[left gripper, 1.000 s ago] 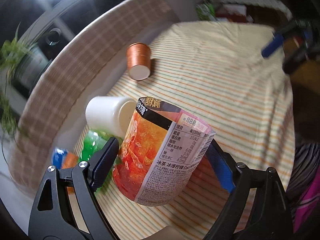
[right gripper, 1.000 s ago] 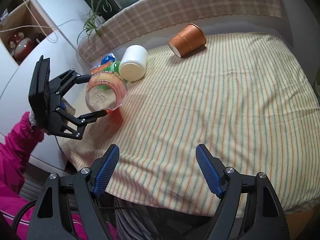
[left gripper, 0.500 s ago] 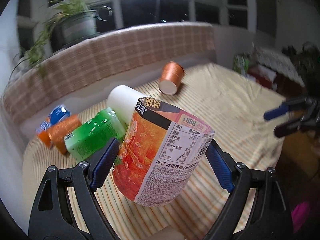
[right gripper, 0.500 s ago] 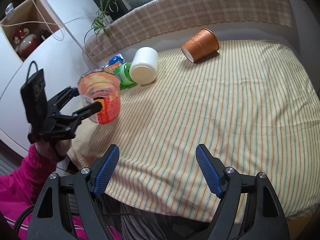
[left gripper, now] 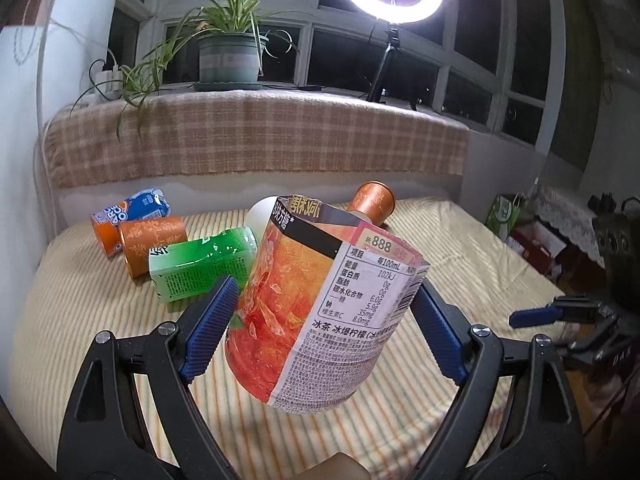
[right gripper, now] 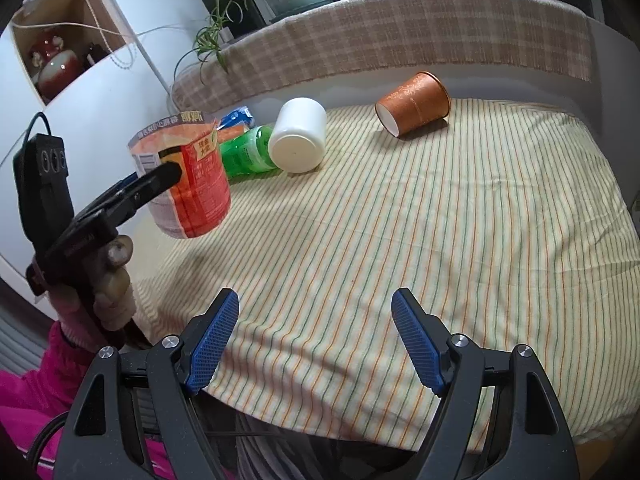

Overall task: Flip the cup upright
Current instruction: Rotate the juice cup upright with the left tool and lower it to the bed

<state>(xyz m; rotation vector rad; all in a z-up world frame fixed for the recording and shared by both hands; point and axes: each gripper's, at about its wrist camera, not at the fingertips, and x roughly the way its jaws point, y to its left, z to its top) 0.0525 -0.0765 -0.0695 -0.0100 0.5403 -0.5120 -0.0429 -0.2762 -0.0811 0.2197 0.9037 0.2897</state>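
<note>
My left gripper (left gripper: 324, 316) is shut on an orange-red labelled cup (left gripper: 320, 312) cut from a drink bottle. It holds the cup nearly upright, mouth up, above the left part of the striped cloth. In the right wrist view the cup (right gripper: 192, 192) hangs off the cloth in the left gripper (right gripper: 160, 176). My right gripper (right gripper: 312, 340) is open and empty above the cloth's near edge; it also shows in the left wrist view (left gripper: 536, 314) at the far right.
On the striped cloth (right gripper: 440, 240) lie a white cup (right gripper: 298, 140), a copper paper cup (right gripper: 414, 104), a green bottle cup (right gripper: 244, 152), another copper cup (left gripper: 154, 244) and an orange-blue cup (left gripper: 128, 216). A checked ledge (left gripper: 256, 140) with a potted plant (left gripper: 228, 56) runs behind.
The left gripper has turned the orange-red cup from lying sideways to nearly upright and lifted it. The right gripper has stayed open near the front edge.
</note>
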